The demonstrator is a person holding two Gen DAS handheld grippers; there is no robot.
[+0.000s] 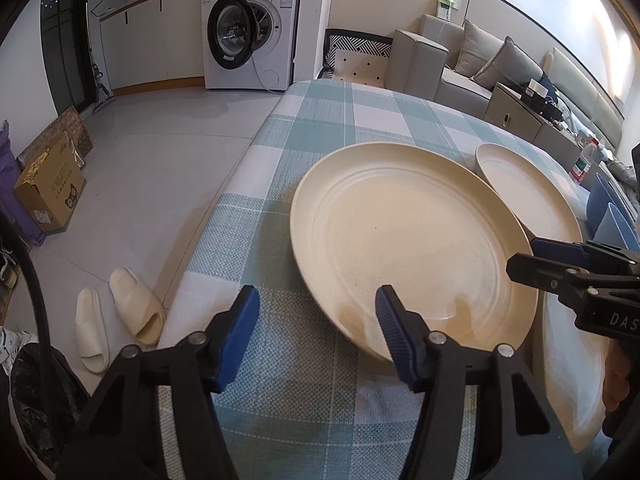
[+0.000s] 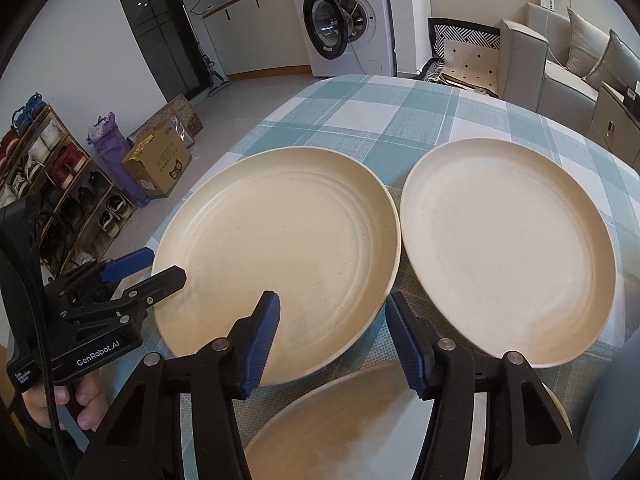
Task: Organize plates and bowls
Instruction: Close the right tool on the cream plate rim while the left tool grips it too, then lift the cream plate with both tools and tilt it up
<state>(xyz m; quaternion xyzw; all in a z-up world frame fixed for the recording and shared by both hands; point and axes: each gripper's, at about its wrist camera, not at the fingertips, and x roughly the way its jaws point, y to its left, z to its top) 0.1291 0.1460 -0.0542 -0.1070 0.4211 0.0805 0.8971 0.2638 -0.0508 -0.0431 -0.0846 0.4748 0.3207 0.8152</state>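
Nearly touching plate (image 2: 276, 252) rims, centre-table.

A white front-loading washing machine (image 2: 352, 20) stands against the far wall with its round door hanging open. A table is covered by a teal and white checked tablecloth (image 2: 400, 120). On the floor lie two cream slippers (image 1: 116, 316) side by side, near a cardboard box (image 2: 160, 164), a purple bag (image 2: 110, 148) and a shoe rack (image 2: 52, 184). A grey sofa (image 1: 452, 60) holds cushions.
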